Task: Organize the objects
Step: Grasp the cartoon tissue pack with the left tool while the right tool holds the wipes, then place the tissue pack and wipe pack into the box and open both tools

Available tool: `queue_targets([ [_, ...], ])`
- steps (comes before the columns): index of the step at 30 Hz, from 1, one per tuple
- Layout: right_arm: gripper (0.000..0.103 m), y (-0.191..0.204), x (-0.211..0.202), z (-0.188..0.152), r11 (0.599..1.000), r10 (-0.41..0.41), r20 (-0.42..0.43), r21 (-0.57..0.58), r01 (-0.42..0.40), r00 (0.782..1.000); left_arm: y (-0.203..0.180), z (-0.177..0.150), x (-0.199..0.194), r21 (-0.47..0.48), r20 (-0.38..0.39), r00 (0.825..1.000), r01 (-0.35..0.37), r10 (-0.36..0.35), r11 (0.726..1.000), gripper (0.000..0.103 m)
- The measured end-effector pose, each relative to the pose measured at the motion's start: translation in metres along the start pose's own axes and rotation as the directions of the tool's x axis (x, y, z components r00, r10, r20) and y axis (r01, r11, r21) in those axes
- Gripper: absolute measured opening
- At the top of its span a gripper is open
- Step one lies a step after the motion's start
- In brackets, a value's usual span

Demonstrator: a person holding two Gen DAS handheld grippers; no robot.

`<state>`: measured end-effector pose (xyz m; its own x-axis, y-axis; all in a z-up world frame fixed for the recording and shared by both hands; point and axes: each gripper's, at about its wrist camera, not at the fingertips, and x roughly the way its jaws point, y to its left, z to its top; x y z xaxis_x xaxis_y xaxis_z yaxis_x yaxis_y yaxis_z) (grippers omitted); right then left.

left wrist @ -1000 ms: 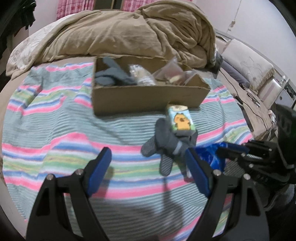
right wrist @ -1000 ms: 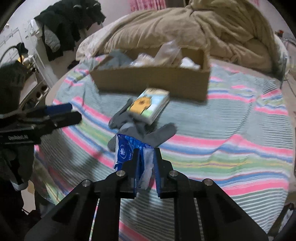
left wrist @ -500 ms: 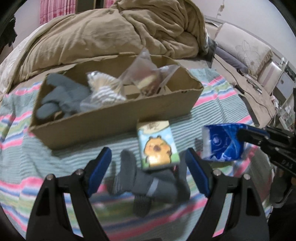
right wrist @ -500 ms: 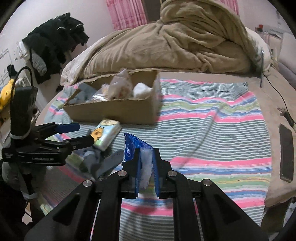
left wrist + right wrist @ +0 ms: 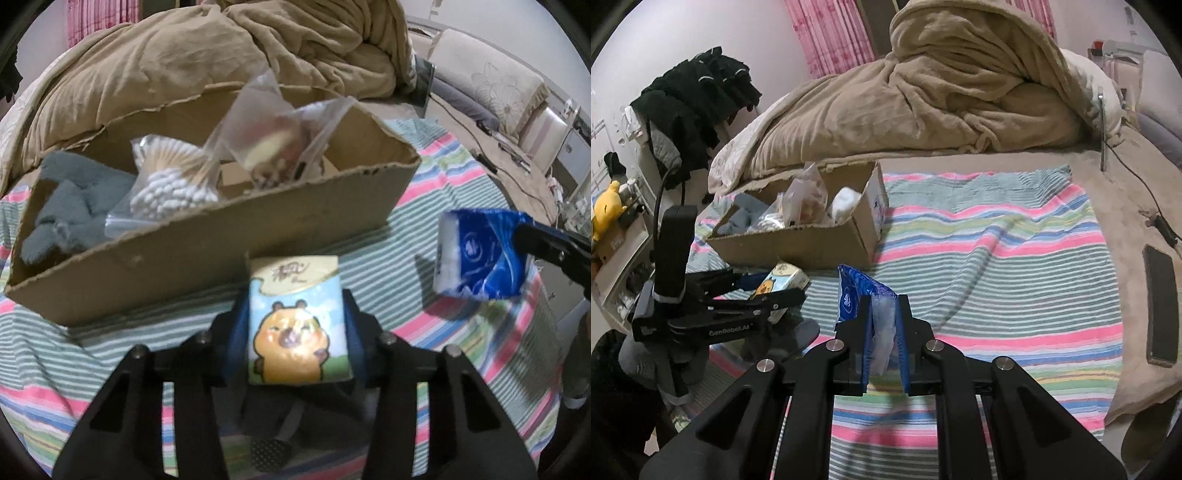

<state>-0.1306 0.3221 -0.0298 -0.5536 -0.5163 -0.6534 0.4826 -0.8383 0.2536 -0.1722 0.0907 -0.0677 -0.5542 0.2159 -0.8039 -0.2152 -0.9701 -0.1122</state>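
Observation:
My left gripper (image 5: 295, 332) is shut on a tissue pack with a cartoon bear (image 5: 297, 325), just in front of the cardboard box (image 5: 221, 251). The pack also shows in the right wrist view (image 5: 781, 282). My right gripper (image 5: 882, 332) is shut on a blue tissue pack (image 5: 855, 295), held above the striped blanket (image 5: 997, 266) to the right of the box (image 5: 798, 245). The blue pack shows at the right of the left wrist view (image 5: 476, 254). A grey glove (image 5: 280, 417) lies under the left gripper.
The box holds a grey glove (image 5: 70, 210), a bag of cotton swabs (image 5: 170, 184) and clear bags (image 5: 266, 136). A tan duvet (image 5: 923, 92) is heaped behind the box. A phone (image 5: 1161, 306) lies at the bed's right edge. Dark clothes (image 5: 698, 96) hang at left.
My left gripper went from open to shut on the bear tissue pack, close to the box. My right gripper lifted the blue pack off the blanket and moved right.

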Motion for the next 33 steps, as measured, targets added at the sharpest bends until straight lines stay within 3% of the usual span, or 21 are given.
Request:
queue_targets([
  [16,0.013,0.027,-0.012,0.042,0.998,-0.029,0.069,-0.057,0.033,0.997,0.018,-0.008,-0.074,-0.049,0.107,0.993,0.052,-0.046,0.997,0.047],
  [33,0.013,0.051,0.023,0.106,0.988,-0.123,0.094,-0.085,0.131,0.988,0.064,0.028,-0.114,-0.084,0.210,0.977,0.040,-0.021,0.996,0.047],
])
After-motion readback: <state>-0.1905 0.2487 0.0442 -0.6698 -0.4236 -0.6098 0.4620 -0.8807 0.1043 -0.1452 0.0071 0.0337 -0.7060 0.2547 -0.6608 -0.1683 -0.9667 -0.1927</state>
